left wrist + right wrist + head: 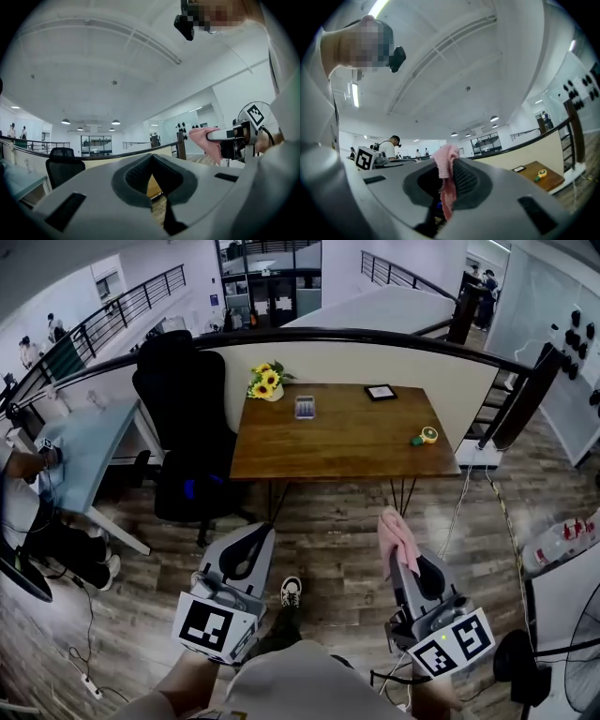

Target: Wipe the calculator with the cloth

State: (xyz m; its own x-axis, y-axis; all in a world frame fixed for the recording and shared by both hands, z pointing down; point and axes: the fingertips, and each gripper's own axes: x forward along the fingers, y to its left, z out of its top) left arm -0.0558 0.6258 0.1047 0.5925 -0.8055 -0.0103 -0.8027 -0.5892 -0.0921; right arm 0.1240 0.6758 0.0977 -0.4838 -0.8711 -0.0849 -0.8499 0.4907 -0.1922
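Wooden worktop is sitting upper centre, calculator lying near its far edge, well ahead; right tool is clamping pink cloth ready for wiping, left tool closed, empty.

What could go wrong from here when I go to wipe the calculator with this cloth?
1. The calculator lies loose on the table, close to the sunflower vase. A wiping push may slide it into the vase, since the left claw is shut and empty, not bracing it.
2. The cloth hangs bunched from the right claw. It might slip out, or the hard tips may scrape the keys.
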